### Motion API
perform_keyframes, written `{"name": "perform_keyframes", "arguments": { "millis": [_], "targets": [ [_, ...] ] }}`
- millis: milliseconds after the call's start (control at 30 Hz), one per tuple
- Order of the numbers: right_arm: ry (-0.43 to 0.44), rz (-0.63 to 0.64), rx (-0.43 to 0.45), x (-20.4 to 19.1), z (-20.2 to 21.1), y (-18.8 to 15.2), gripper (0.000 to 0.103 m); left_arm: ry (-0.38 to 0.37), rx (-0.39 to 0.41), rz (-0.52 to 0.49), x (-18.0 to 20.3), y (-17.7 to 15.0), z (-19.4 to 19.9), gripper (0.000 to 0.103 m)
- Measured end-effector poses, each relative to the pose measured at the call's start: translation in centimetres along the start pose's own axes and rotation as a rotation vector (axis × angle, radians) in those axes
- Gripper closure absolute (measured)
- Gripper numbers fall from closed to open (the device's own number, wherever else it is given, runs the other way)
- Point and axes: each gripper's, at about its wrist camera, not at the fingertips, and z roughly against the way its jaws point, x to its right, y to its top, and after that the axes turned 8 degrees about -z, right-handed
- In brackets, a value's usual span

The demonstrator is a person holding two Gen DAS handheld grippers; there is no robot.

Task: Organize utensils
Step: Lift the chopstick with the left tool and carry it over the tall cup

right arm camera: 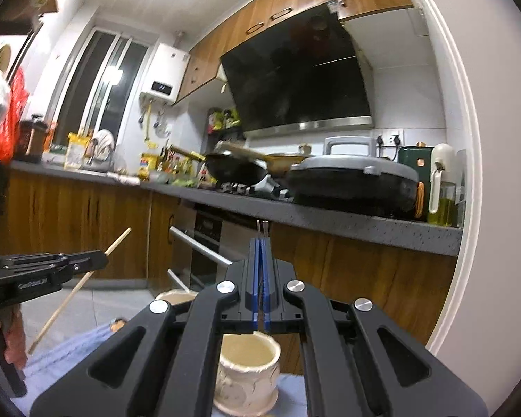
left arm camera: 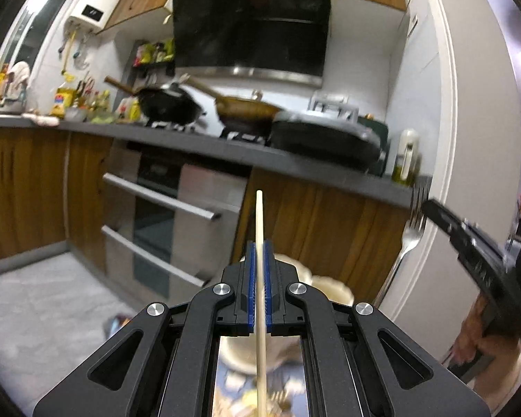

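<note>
- Chopstick (left arm camera: pixel 259 243) sits clamped between the blue pads of the left gripper (left arm camera: pixel 259 271), held near its middle and pointing up and forward; its lower end runs down below the fingers toward the blurred cloth
- Fork (left arm camera: pixel 404 246) is pinched in the right gripper (right arm camera: pixel 261 271), which is closed on the handle; only the tips of the tines poke out above the pads in the right view
- Cream cup (right arm camera: pixel 248 371) stands on a pale blue cloth (right arm camera: pixel 62 354) directly below the right gripper, well apart from both utensils; it looks like the place where they belong
- Handling: the chopstick is light, stiff and thin, so it may pivot or slide between the pads unless gripped squarely; the fork is heavier, hard and smooth metal, best held on the flat of the handle, away from the tines
- Views: the left camera shows the fork's full length, tines up, beside the doorway; the right camera hides that but shows the cup's open mouth clearly, and the chopstick crossing the left gripper at a slant
- A second cup (right arm camera: pixel 175 297) may stand behind the first; the fingers cover most of it, so this is uncertain
</note>
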Motion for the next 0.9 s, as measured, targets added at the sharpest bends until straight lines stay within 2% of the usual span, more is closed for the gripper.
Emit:
{"name": "perform_keyframes", "arguments": {
  "millis": [133, 300, 533, 667, 900],
  "targets": [
    [-0.029, -0.050, 0.024, 1.8, -1.0, 0.5, 0.102, -0.067, 0.020, -0.007, 0.6, 2.4, -3.7, 0.098],
    [-0.086, -0.103, 0.028, 4.4, -2.7, 0.5, 0.102, -0.090, 0.055, -0.023, 1.1, 5.1, -8.3, 0.098],
    [-0.123, -0.166, -0.002, 6.6, -5.2, -0.8, 0.101, -0.060, 0.019, -0.043, 1.0, 5.4, -13.8, 0.098],
    [-0.122, -0.171, -0.008, 6.7, -6.0, -1.4, 0.102, -0.043, 0.008, -0.052, 0.7, 5.1, -15.3, 0.098],
    [-0.110, -0.113, -0.051, 5.6, -7.2, -2.4, 0.102, -0.029, 0.016, -0.064, 0.8, 5.0, -15.5, 0.098]
  ]
}}
